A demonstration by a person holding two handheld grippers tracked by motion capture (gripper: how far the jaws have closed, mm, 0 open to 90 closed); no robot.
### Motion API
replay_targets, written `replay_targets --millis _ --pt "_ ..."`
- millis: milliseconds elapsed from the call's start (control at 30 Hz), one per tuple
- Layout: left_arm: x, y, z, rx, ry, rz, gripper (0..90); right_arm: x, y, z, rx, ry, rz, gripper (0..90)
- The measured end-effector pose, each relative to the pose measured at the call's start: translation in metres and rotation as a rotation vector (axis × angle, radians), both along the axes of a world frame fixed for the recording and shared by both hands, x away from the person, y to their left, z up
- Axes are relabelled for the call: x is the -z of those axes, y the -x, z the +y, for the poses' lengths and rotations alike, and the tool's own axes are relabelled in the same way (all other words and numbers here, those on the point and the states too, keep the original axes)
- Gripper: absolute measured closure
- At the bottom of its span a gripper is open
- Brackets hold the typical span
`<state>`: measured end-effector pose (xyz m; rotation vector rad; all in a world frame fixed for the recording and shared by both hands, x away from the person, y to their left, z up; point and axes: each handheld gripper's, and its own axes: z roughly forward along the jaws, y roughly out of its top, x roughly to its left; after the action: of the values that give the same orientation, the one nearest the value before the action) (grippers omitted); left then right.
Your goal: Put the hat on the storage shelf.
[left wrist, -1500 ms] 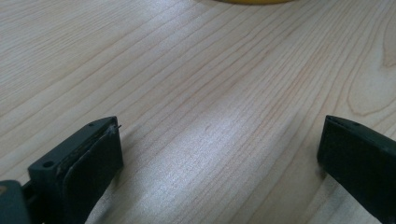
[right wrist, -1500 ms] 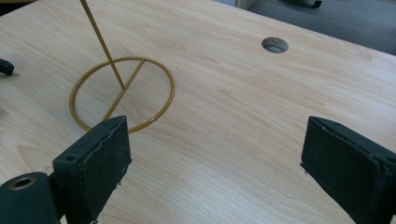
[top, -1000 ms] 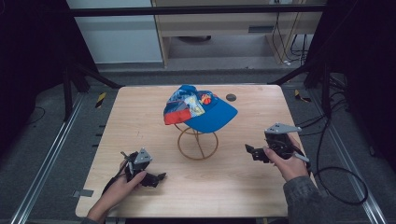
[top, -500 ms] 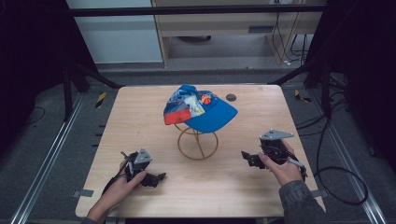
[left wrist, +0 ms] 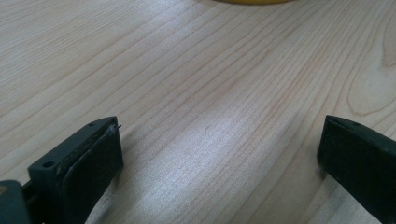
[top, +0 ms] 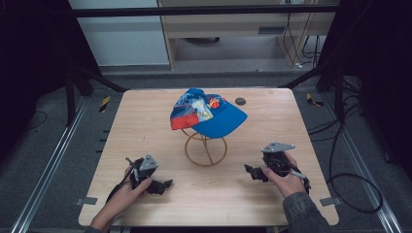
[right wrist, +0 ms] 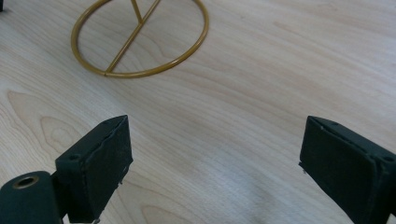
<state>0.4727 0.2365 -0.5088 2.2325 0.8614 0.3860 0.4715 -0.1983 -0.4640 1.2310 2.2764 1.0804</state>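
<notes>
Pale wooden desk [top: 145, 121] sits on a grey floor [top: 43, 145], black frame posts [top: 70, 92] either side, cables [top: 350, 179] coiled right, dim lighting.

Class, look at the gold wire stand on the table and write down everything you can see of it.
The stand looks like thin gold-coloured metal wire. Its base is a round ring lying flat on the pale wooden table, crossed by a straight bar, as the right gripper view shows. A thin upright part rises from the base. A blue cap with a red and patterned panel sits on top, hiding the upper end. It stands near the table's middle, between both grippers, and neither touches it.
</notes>
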Motion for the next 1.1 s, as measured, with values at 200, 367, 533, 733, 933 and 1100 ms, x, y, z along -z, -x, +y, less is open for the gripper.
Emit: replay_targets --millis 200,367,533,733,933,1100 --pt "0.0 0.0 0.0 0.0 0.0 0.0 0.0 0.016 0.003 0.009 -0.017 0.018 0.018 10.2" --pt "0.0 0.0 0.0 0.0 0.0 0.0 0.0 0.024 0.006 0.017 -0.019 0.016 0.023 10.3" --pt "0.0 0.0 0.0 0.0 0.0 0.0 0.0 0.028 0.007 0.022 -0.028 0.017 0.011 10.4" --pt "0.0 0.0 0.0 0.0 0.0 0.0 0.0 0.032 0.009 0.03 -0.032 0.012 0.013 10.4" --pt "0.0 0.0 0.0 0.0 0.0 0.0 0.0 0.035 0.008 0.037 -0.024 0.0 0.004 10.5" --pt "0.0 0.0 0.0 0.0 0.0 0.0 0.0 0.041 0.007 0.044 -0.027 0.017 0.01 10.3"
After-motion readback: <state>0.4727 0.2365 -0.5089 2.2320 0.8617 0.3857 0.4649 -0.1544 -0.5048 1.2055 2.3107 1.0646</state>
